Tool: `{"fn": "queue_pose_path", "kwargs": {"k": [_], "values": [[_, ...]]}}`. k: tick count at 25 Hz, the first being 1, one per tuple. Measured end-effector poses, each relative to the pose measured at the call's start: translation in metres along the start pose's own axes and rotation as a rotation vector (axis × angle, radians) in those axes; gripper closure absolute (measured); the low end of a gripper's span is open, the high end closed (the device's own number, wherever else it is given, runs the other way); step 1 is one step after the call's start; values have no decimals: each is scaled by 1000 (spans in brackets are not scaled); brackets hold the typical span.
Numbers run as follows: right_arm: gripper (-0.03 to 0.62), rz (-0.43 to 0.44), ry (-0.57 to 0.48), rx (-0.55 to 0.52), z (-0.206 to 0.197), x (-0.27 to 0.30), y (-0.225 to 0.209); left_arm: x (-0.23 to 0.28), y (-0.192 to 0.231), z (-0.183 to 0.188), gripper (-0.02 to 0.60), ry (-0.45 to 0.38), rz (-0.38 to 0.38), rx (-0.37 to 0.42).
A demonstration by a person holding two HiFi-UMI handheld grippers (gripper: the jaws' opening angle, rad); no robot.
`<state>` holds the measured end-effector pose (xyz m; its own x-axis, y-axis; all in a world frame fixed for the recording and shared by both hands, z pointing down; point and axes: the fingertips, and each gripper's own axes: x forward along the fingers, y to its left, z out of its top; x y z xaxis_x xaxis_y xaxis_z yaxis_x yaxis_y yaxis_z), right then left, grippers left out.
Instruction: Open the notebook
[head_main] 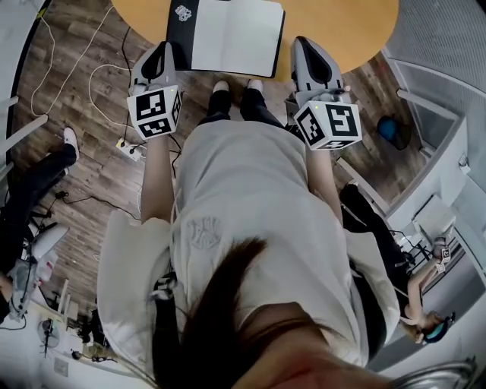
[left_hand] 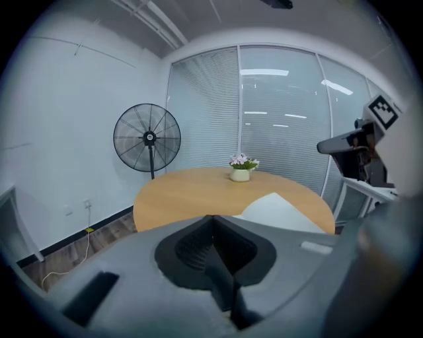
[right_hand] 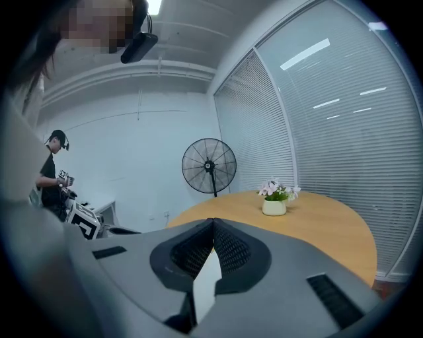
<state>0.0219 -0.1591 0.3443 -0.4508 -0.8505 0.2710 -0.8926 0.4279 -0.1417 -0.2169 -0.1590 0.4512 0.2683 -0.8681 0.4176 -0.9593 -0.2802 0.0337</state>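
Note:
The notebook [head_main: 235, 34] lies open on the round wooden table [head_main: 342, 23], black cover at the left, white pages facing up. In the left gripper view one white page [left_hand: 277, 211] shows just past the jaws. My left gripper [head_main: 162, 52] hovers at the table's near edge, left of the notebook, and is shut [left_hand: 211, 219] with nothing between its jaws. My right gripper [head_main: 305, 45] hovers to the right of the notebook, its tips together [right_hand: 213, 222]. A white sliver shows in the gap behind them; what it is I cannot tell.
A small pot of flowers [left_hand: 240, 168] stands at the table's far side. A black pedestal fan [left_hand: 147, 138] is on the floor beyond. White cables [head_main: 91, 83] trail on the wood floor at the left. Another person [right_hand: 51, 173] stands at a desk farther left.

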Motion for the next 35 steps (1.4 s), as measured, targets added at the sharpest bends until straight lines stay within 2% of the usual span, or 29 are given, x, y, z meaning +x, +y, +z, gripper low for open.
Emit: {"fn": "queue_pose_path", "kwargs": {"k": [5,13,22,30,35], "values": [[592,2,-30,-6,16,-3,-8,-1,-9,44,565,-65,-2,31],[592,-8,-68,-22,40,4,-8,-5,0,110,565,-178,8,37],[592,-25,-117,-25,77,-1,-11,-20,-17,170,565,-288,-9,31],[593,-8,-200,-12,108,-10,1,-42,-30,205,565,-361,-27,27],[592,-2,-232,-4,119,-17,12,-52,-45,216,565,-384,-70,49]]}}
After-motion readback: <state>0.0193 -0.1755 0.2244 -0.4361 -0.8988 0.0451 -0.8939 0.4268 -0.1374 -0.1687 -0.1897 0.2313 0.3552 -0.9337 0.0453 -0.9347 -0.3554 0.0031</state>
